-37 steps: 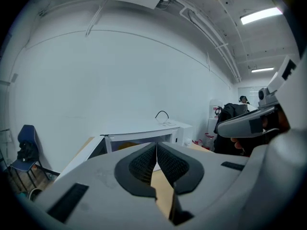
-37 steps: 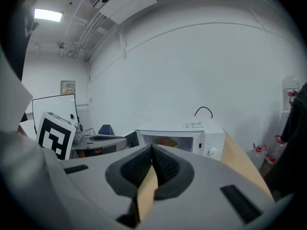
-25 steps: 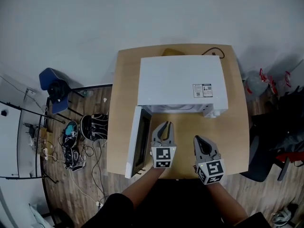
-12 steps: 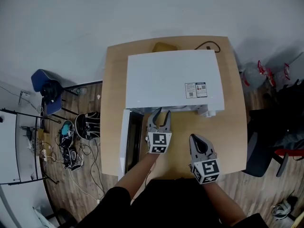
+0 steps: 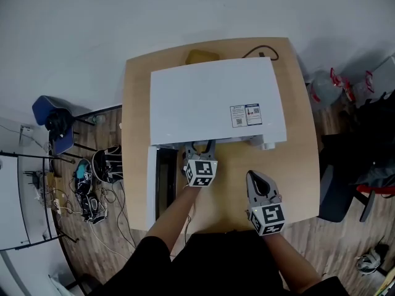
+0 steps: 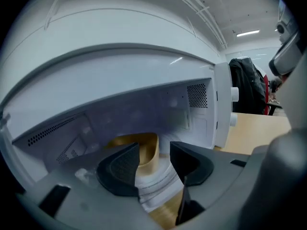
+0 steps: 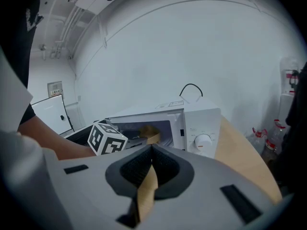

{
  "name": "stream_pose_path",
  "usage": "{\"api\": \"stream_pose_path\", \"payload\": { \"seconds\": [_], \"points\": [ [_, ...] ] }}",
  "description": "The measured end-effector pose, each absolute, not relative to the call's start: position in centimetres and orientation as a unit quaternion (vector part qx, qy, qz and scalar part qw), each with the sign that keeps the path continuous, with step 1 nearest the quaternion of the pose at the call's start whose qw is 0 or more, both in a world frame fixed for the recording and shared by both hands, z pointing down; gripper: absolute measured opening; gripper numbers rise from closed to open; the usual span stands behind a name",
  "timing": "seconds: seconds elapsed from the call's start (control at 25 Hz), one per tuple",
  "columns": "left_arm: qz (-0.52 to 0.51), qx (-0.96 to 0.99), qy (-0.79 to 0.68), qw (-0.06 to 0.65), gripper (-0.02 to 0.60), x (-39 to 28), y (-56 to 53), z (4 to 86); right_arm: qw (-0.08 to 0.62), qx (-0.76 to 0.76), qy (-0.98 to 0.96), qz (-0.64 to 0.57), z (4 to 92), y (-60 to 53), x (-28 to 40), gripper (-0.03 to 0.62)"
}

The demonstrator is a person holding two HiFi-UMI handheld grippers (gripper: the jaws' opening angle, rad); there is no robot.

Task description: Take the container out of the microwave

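left gripper reaches into the open microwave, its jaws opening to straddle the tan container just ahead, untouched inside; right gripper, jaws closed and empty, hangs back over the desk.

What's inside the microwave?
Inside the microwave, a golden-brown container sits on a white round plate. The left gripper, jaws opening and not yet around it, covers its left side. What the container holds cannot be seen.
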State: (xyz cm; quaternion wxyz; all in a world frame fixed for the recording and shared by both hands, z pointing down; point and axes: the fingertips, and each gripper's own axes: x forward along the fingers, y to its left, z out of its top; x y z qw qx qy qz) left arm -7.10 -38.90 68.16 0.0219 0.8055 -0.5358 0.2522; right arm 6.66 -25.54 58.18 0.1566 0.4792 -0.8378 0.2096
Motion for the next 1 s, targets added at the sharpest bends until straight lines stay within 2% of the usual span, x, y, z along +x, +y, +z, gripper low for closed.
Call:
{"api": "stream_pose_path", "payload": {
  "seconds": [0.52,0.88,1.0],
  "points": [
    [0.302,0.806,-0.508,-0.038,0.181,-6.7,-41.6,70.5,0.181,0.48,-0.832,0.211,60.6,-26.1,7.7,0.058],
    [0.328,0.804,-0.495,-0.026,0.179,-7.1,-42.3,72.5,0.186,0.485,-0.826,0.216,61.4,-25.7,8.1,0.058],
    [0.329,0.805,-0.493,-0.028,0.126,-7.2,-42.5,72.4,0.187,0.49,-0.823,0.218,61.8,-25.7,8.5,0.058]
  ]
}}
